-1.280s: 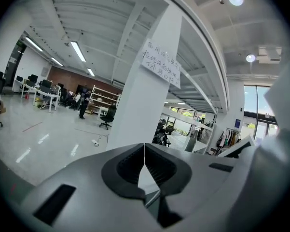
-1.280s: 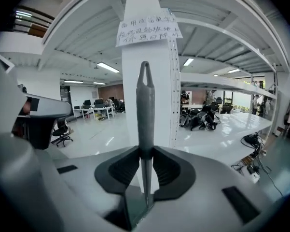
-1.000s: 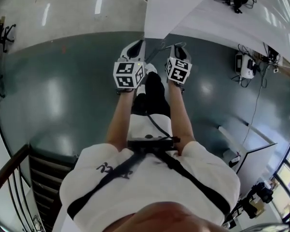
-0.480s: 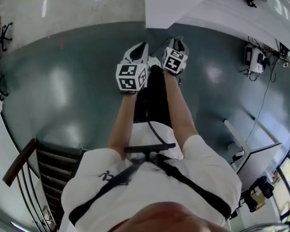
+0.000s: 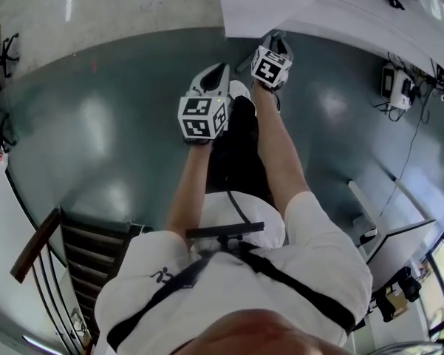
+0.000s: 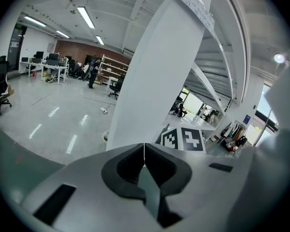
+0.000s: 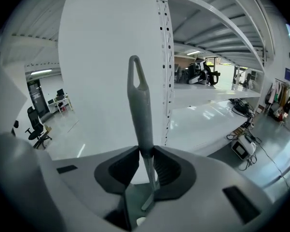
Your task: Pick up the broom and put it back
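Open workshop hall, dark glossy floor (image 5: 96, 124), white shelving unit (image 7: 207, 93) straight ahead of both tools.

Right tool (image 7: 145, 151): clenched on the broom handle (image 7: 141, 105), with the pads pressed on the grey shaft from both sides. The shaft is run straight out ahead of the tool along its pointing line, and the hanging loop (image 7: 136, 74) sits at the far end. A short length of the shaft is seen passing back under the tool. The broom head is not shown in any view.

Left tool (image 6: 144, 156): closed, jaws together, nothing between them. In the head view it is held just left of the right tool and slightly behind it. Only the marker cube of the right tool and the shelf end are seen past its jaws.

Relation that matters: the broom is already carried by the right tool, so the right hand is the nearer one and the left is spare. The white end panel (image 7: 106, 57) lies directly beyond the loop. The perforated upright (image 7: 164, 57) stands just right of the shaft and roughly parallel to it. Whether the loop tip touches the panel cannot be told.

Judgement: pick-up is done, put-back is not yet done. The drop spot is probably at this shelf end, but no hook or peg can be made out. The next move likely calls for the long axis to be kept in line with the upright while the far end is brought in. The swing of the unseen broom head below the tool is a risk.
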`<state>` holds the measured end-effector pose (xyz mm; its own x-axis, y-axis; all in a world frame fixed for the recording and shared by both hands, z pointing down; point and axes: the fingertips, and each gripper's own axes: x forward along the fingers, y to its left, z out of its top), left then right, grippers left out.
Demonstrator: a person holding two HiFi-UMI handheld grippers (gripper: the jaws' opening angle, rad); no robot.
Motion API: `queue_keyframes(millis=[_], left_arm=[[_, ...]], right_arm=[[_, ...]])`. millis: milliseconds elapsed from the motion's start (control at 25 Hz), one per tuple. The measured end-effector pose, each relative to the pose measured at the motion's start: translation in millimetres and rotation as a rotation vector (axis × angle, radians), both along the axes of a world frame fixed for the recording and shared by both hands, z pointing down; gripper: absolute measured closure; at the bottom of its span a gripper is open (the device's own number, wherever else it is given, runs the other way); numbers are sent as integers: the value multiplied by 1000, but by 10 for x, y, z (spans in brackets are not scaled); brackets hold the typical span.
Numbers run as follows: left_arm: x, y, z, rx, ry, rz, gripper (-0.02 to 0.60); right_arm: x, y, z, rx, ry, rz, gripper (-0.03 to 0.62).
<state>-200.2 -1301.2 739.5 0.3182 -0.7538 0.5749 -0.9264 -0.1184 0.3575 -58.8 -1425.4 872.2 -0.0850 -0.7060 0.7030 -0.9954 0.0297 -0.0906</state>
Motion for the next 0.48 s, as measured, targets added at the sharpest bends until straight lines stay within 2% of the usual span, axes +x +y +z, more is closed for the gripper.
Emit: queue_keyframes(millis=[120, 320, 480], left_arm=[[0, -8, 91, -15, -5, 10, 568], [2, 50, 255, -50, 1, 8, 568], [55, 72, 319, -67, 8, 21, 568]], right_arm=[[-74, -290, -16, 49, -13, -46, 497], [-254, -499, 103, 37, -5, -143, 497], [-296, -548, 94, 58, -7, -174, 497]])
